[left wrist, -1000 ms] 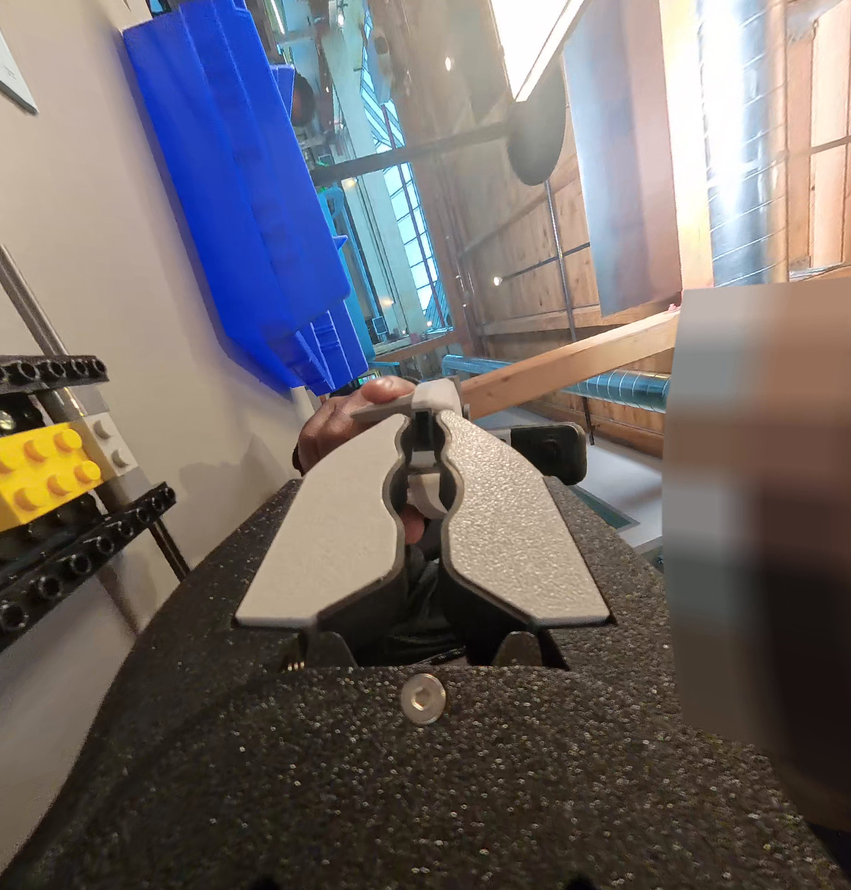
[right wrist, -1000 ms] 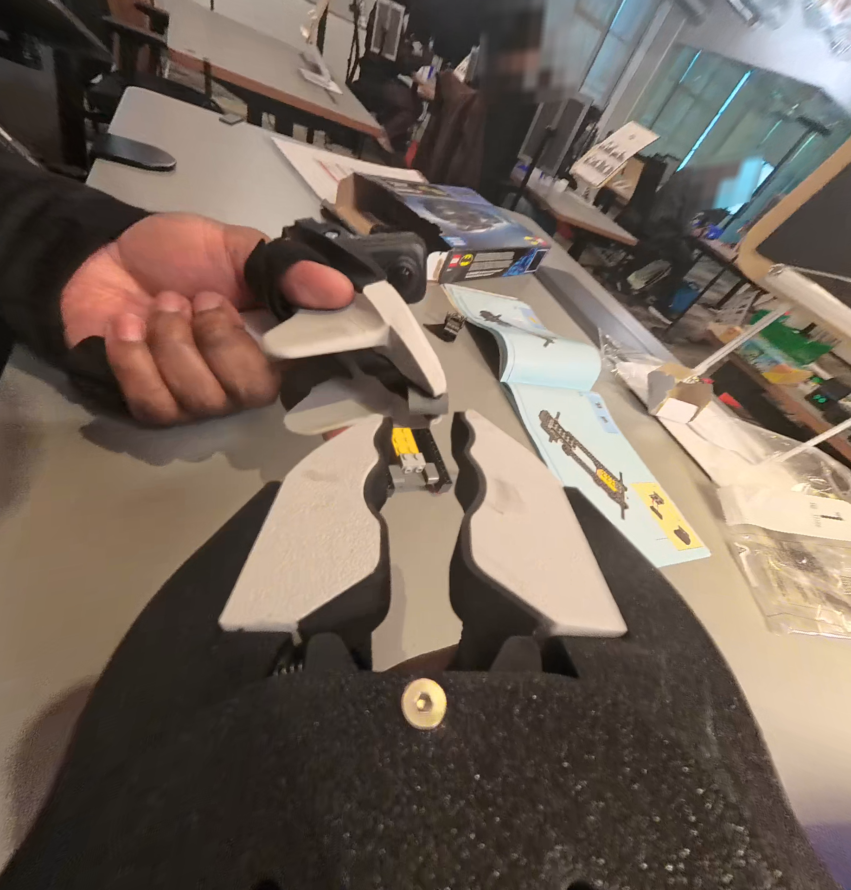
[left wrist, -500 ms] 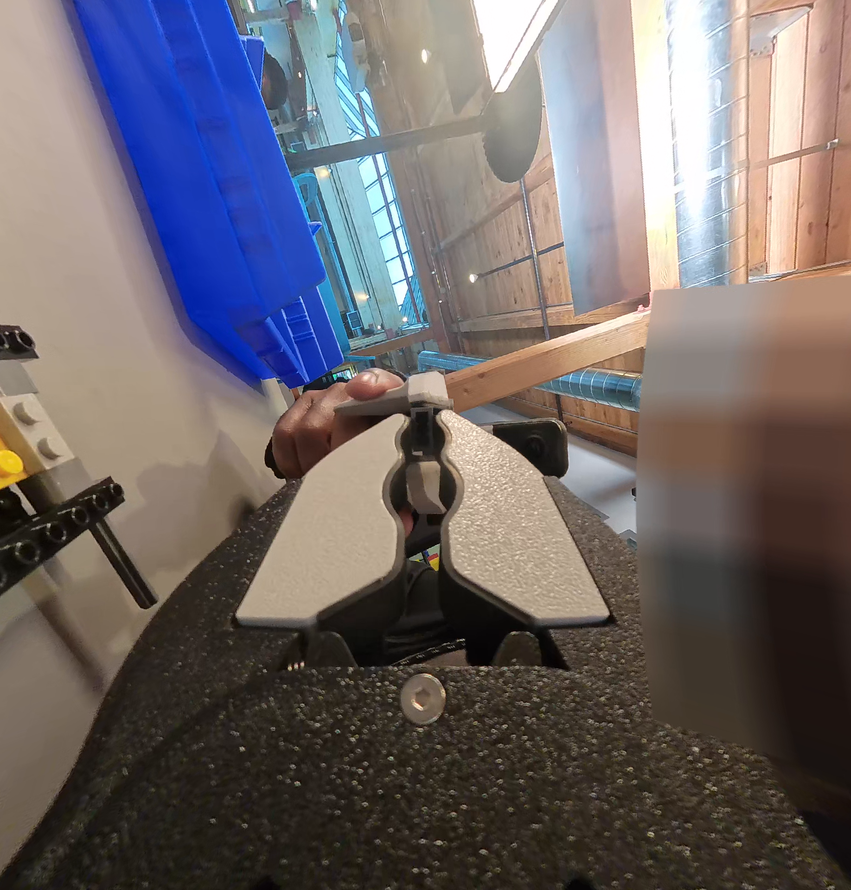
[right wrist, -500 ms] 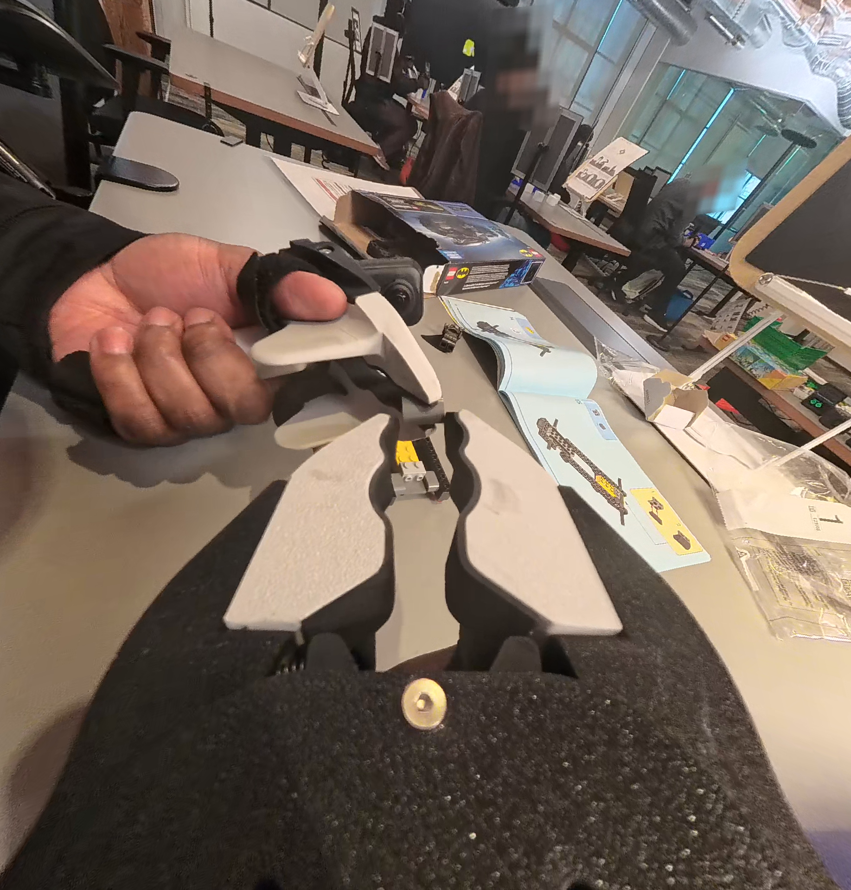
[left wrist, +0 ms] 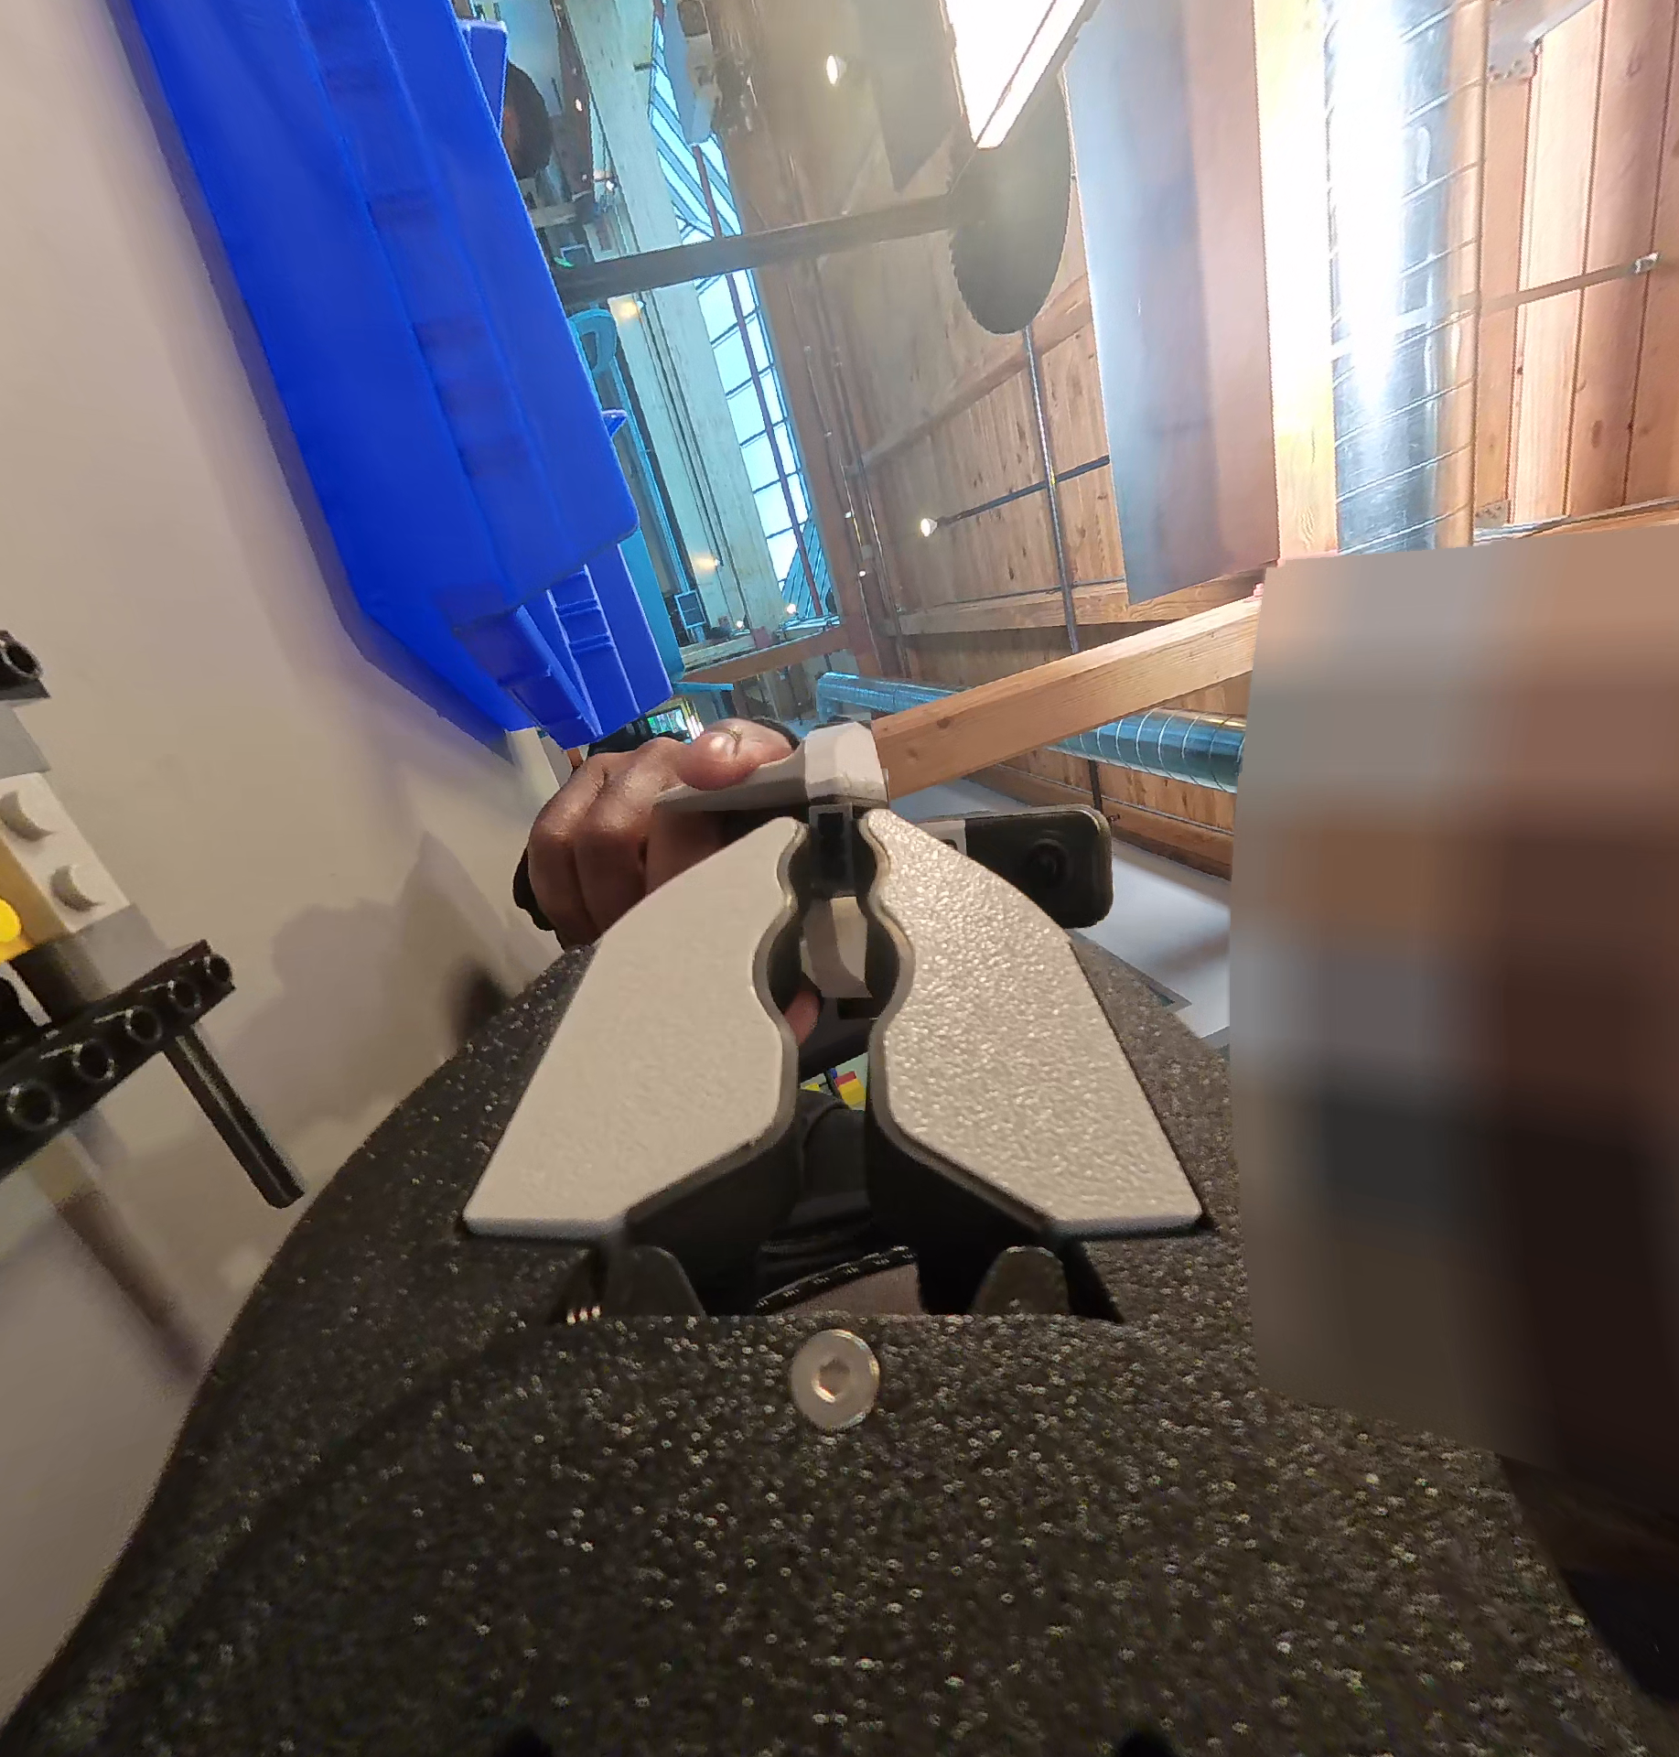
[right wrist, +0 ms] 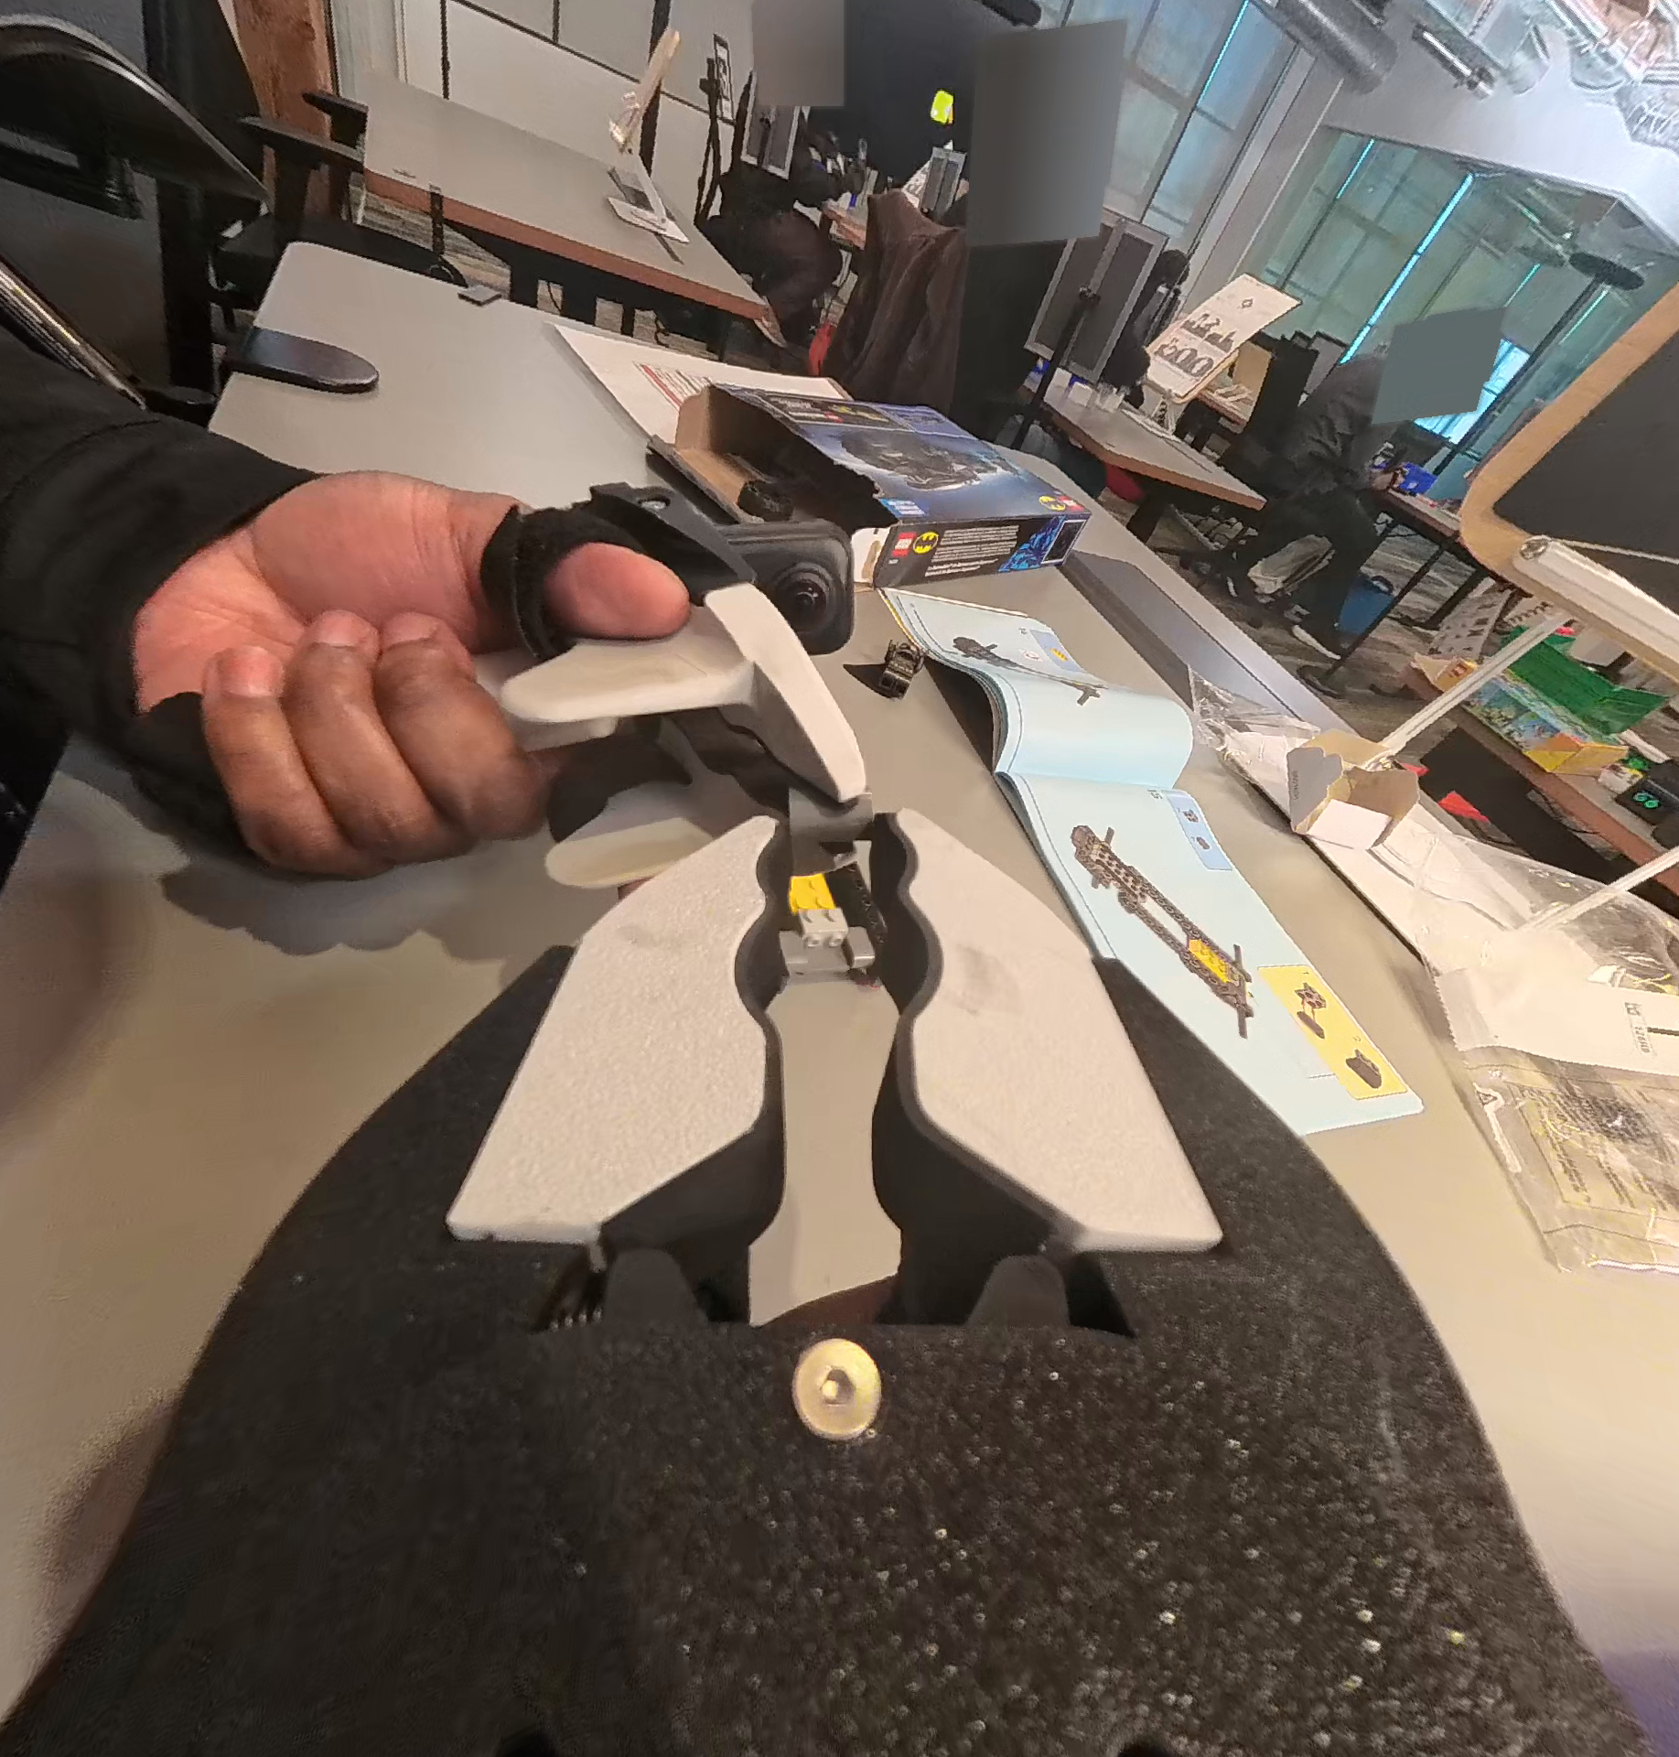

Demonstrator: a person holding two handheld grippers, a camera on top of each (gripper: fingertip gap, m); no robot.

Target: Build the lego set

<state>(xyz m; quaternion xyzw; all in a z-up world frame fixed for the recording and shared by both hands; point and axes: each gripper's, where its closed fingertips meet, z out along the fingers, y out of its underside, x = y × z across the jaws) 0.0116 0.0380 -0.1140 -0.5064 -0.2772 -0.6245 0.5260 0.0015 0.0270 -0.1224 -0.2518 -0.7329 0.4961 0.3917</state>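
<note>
LEFT: fingers (left wrist: 830,837) clamped on small dark grey piece (right wrist: 821,820)
RIGHT: fingers (right wrist: 828,856) partly apart, straddling brick model (right wrist: 821,927); contact unclear
MODEL: on worktop (right wrist: 341,951), left of booklet (right wrist: 1149,837)

Bright daylight is pouring through the tall windows (right wrist: 1387,228) while a ceiling light strip (left wrist: 1016,57) is blowing out to white glare — soft shadows are pooling on the grey table (right wrist: 151,998), wide-angle edges are bending, and the nearest corners are smearing with motion blur.
</note>
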